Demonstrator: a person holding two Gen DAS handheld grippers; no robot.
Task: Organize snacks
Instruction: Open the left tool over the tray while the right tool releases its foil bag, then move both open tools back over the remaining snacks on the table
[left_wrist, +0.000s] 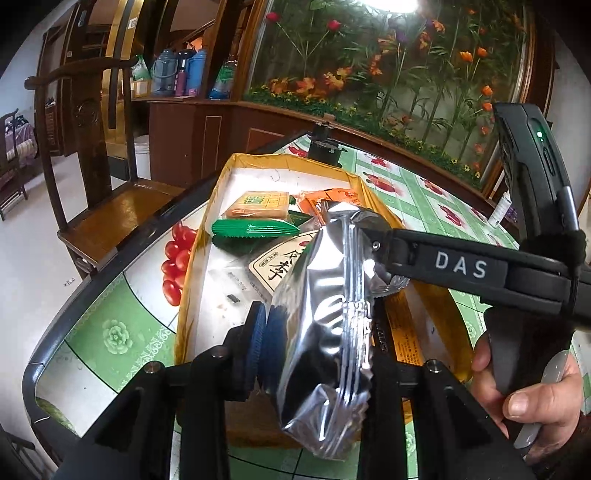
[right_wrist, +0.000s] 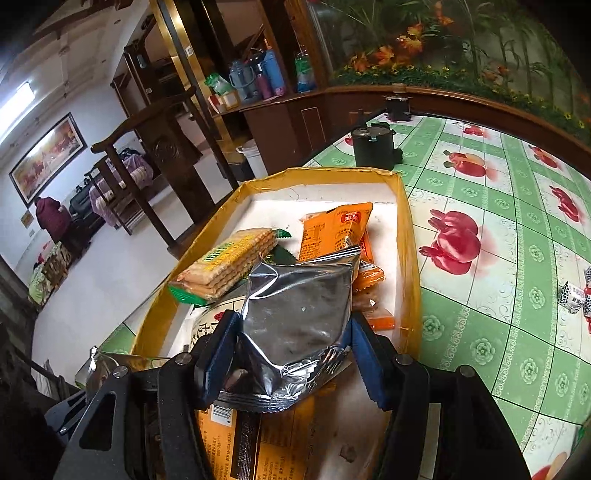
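An open box with a yellow rim (right_wrist: 406, 236) stands on the table and holds several snacks: a biscuit pack (right_wrist: 229, 262), orange packets (right_wrist: 332, 229), a green packet (left_wrist: 255, 229) and a white pack with printed characters (left_wrist: 273, 266). My left gripper (left_wrist: 321, 332) is shut on a silver foil packet (left_wrist: 332, 295), held edge-up over the box's near end. My right gripper (right_wrist: 291, 350) has a second silver packet (right_wrist: 299, 314) between its blue pads (right_wrist: 365, 362), which touch its two side edges. This packet's lower crimp rests over a large orange pack (right_wrist: 258, 443). In the left wrist view the right gripper's finger (left_wrist: 443, 262) reaches in from the right.
The table wears a green checked cloth with fruit prints (right_wrist: 498, 295). A dark pot (right_wrist: 373, 147) stands beyond the box and small wrapped sweets (right_wrist: 572, 295) lie at the right edge. A wooden chair (left_wrist: 110, 206) stands left of the table. A hand (left_wrist: 524, 387) grips the right gripper's handle.
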